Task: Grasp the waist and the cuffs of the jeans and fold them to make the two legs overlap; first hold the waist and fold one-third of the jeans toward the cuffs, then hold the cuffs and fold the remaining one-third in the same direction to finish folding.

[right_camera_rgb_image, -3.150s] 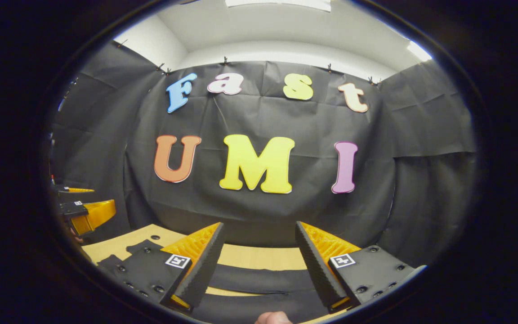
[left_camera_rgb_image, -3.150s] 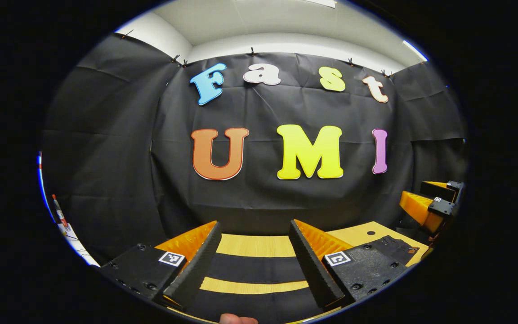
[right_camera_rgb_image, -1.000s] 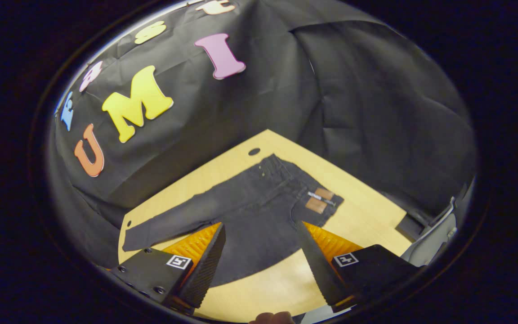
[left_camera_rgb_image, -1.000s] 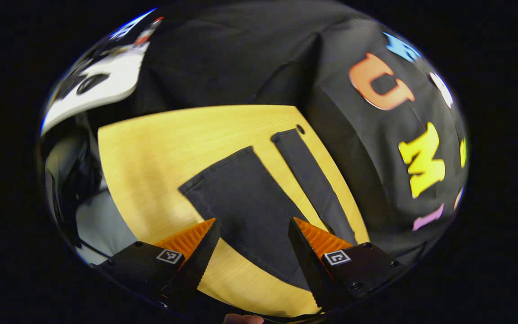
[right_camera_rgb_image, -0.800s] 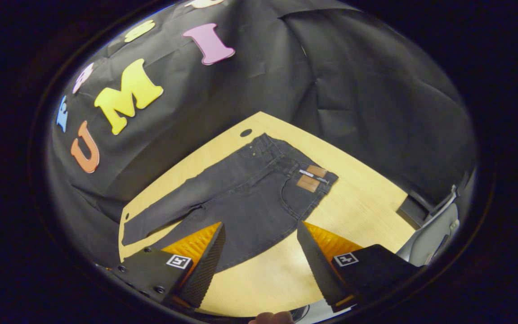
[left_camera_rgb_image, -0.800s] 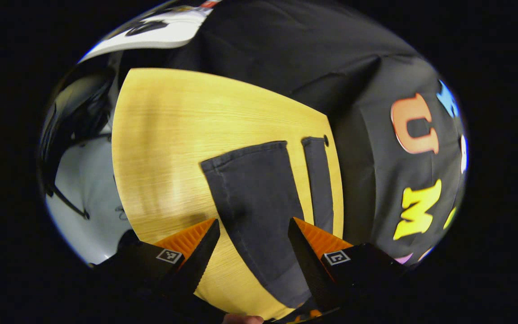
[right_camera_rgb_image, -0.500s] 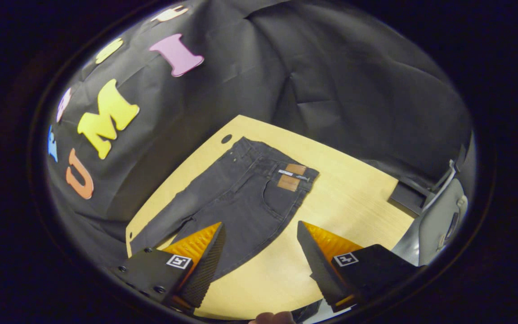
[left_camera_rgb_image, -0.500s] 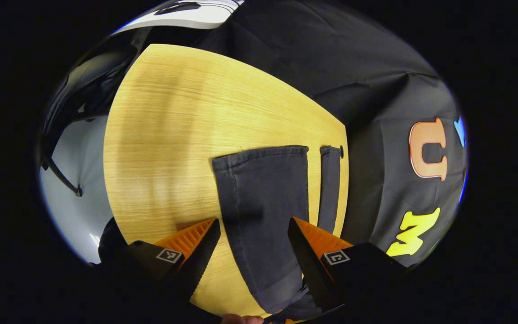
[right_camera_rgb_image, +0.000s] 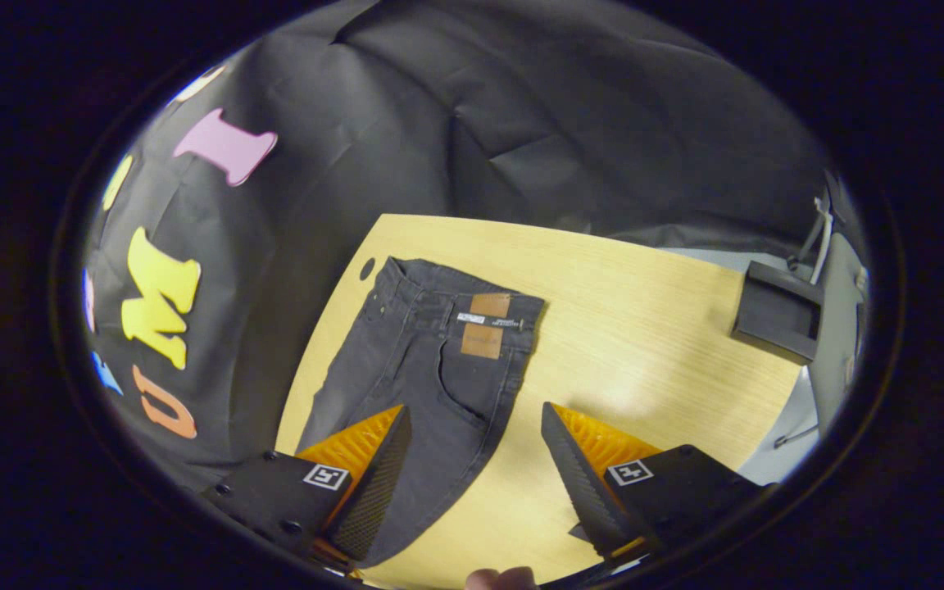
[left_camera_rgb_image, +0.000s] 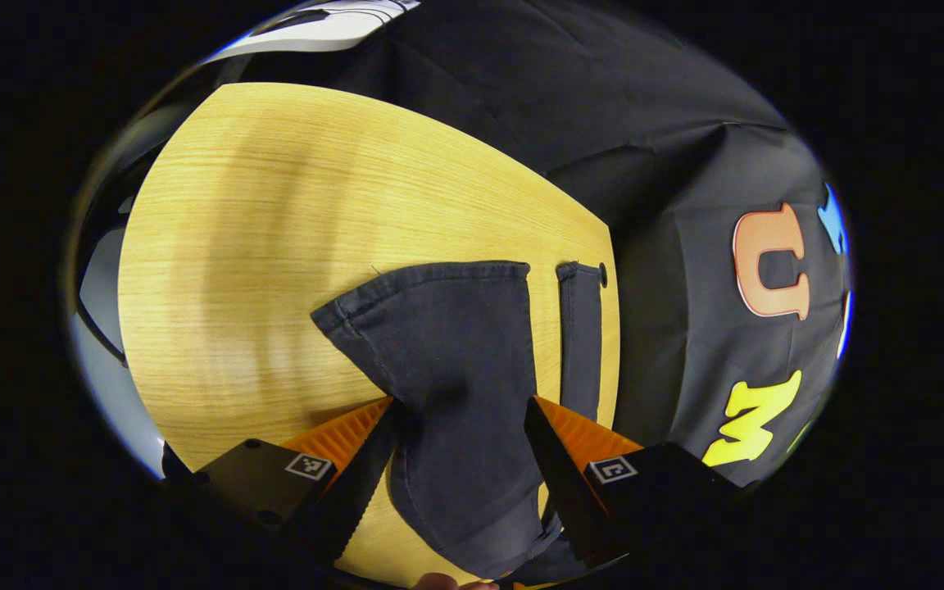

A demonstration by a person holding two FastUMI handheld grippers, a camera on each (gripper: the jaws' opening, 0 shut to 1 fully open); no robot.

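Flat on the table [right_camera_rgb_image: 644, 328] lay black jeans [right_camera_rgb_image: 439, 360], legs apart, ready for folding. Left gripper [left_camera_rgb_image: 460, 426] and right gripper [right_camera_rgb_image: 476, 442] hovered spread wide, empty.

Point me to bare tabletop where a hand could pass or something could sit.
Free: the wide wood strip of the table between the jeans' waist and the black box at the edge. Also the broad bare wood beyond the near cuff. Crowded: the wall side, where the far leg leaves only a sliver.
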